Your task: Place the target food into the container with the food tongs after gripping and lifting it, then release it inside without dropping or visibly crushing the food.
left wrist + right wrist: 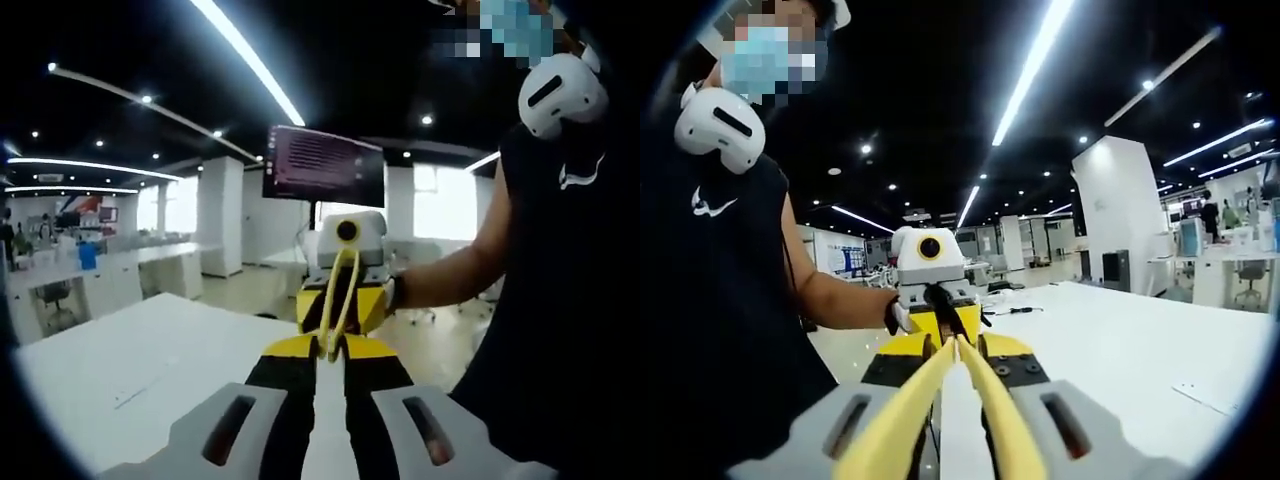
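Office ceiling strip lights run across the top of both views, with a white table (pixel 150 360) at lower left of the left gripper view. The 2 grippers face each other. The right gripper (pixel 958 400) has its jaws drawn in on the yellow food tongs (pixel 940 400), arms converging toward the left gripper (pixel 930 300), seemingly being handed over or seated. The left gripper's own jaws sit close together at bottom centre; whether they pinch the tongs' looped end I cannot tell. Food and container aren't visible.
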`<state>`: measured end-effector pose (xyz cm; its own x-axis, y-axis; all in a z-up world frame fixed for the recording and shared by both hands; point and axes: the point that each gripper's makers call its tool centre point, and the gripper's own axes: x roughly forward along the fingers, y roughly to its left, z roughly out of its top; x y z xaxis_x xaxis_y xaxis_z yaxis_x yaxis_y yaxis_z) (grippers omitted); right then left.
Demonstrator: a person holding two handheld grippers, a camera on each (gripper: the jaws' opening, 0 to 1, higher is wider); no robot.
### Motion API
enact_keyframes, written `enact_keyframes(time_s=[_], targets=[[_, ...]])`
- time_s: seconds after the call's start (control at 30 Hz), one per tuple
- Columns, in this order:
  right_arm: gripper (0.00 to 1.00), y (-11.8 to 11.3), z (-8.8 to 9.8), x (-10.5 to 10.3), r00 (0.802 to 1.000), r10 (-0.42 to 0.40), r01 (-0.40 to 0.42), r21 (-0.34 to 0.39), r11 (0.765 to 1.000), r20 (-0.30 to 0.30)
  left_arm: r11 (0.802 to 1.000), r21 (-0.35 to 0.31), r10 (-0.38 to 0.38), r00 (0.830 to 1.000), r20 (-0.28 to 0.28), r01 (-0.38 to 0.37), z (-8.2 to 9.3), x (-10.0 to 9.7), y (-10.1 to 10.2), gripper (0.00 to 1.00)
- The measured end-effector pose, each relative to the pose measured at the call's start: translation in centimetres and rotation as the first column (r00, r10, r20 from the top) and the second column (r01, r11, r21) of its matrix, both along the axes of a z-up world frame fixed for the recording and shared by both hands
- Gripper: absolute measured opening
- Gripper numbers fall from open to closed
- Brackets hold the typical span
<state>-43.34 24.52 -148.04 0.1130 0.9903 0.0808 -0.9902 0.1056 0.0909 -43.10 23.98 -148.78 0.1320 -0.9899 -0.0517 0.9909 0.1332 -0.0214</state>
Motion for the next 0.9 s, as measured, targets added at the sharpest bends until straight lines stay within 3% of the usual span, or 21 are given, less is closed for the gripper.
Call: enact_keyframes(time_s=[0.23,0.37,0.47,0.57,0.7,0.9], targets=[[0.25,-0.1,0.0,0.2,1.0,-0.023,0.023,-0.022,0.999,0.02,1.0,-0.001,0.027,0.999,0.029,-0.027,-0.1,0.5,-0.3,0.21],[0.26,-0.7,-0.2,0.7,0.999,-0.041,0.042,-0.042,0.998,0.016,0.998,0.005,0.061,0.997,0.041,-0.061,-0.6,1.0,0.2,0.42],[0.27,-1.5,-0.7,1.2,0.998,-0.06,0.061,-0.072,0.996,0.017,0.994,0.034,0.108,0.994,0.027,-0.108,-1.9,1.8,1.4,0.56],[0.27,-2.6,-1.9,2.1,0.995,-0.099,0.102,-0.127,0.987,0.033,0.978,0.065,0.199,0.98,0.026,-0.2,-3.6,3.1,3.4,0.73],[0.27,-3.8,-2.2,2.4,0.992,-0.122,0.127,-0.14,0.982,0.042,0.951,0.08,0.298,0.954,0.004,-0.298,-5.9,4.1,6.1,1.0],[0.27,-4.9,-2.5,2.8,0.988,-0.143,0.151,-0.177,0.973,0.056,0.912,0.151,0.386,0.922,0.004,-0.383,-8.7,4.4,9.4,1.0]])
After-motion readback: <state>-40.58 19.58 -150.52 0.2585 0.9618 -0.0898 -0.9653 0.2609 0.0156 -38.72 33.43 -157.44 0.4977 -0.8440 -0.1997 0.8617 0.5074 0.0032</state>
